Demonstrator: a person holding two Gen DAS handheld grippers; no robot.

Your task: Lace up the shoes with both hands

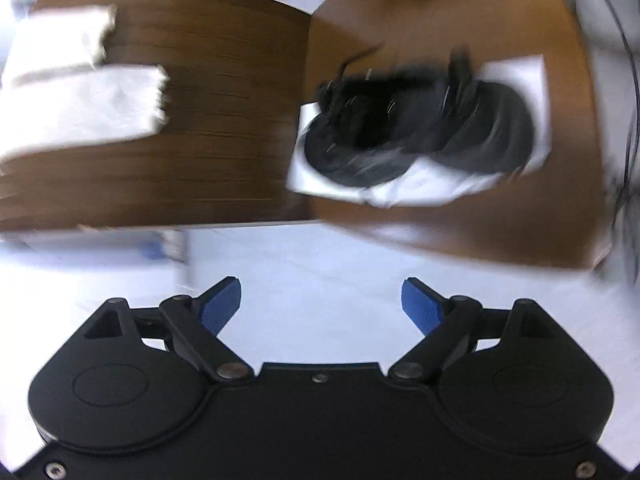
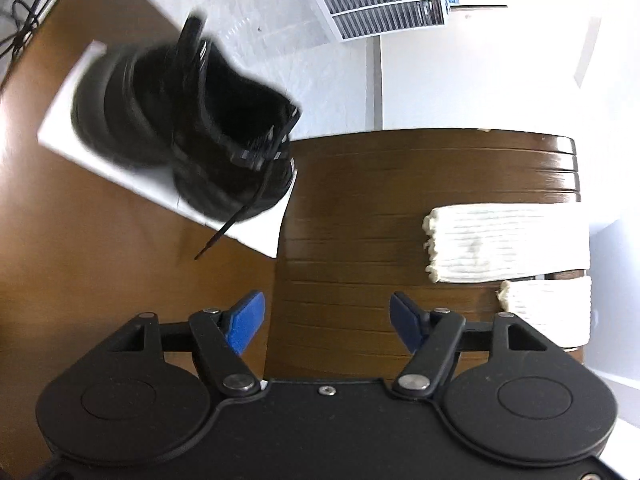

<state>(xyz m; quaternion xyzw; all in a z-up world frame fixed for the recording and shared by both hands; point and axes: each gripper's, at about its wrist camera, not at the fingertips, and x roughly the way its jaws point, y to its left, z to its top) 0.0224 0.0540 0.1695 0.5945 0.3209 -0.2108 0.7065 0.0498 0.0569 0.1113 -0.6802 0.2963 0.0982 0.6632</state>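
A black shoe (image 1: pixel 420 124) sits on a white sheet (image 1: pixel 516 76) on a brown table; the left wrist view is motion-blurred. In the right wrist view the shoe (image 2: pixel 188 128) stands on the sheet (image 2: pixel 76 92) at upper left, with a loose black lace end (image 2: pixel 224 228) hanging off toward the table. My left gripper (image 1: pixel 320 300) is open and empty, held over the pale floor, short of the table edge. My right gripper (image 2: pixel 326 316) is open and empty above the table, below and right of the shoe.
Two folded white towels (image 2: pixel 508 244) lie on a darker slatted table (image 2: pixel 360 200) beside the shoe's table; they also show in the left wrist view (image 1: pixel 84 108). A drawer rack (image 2: pixel 384 4) stands on the floor beyond. Black cables (image 2: pixel 24 24) lie at the far left.
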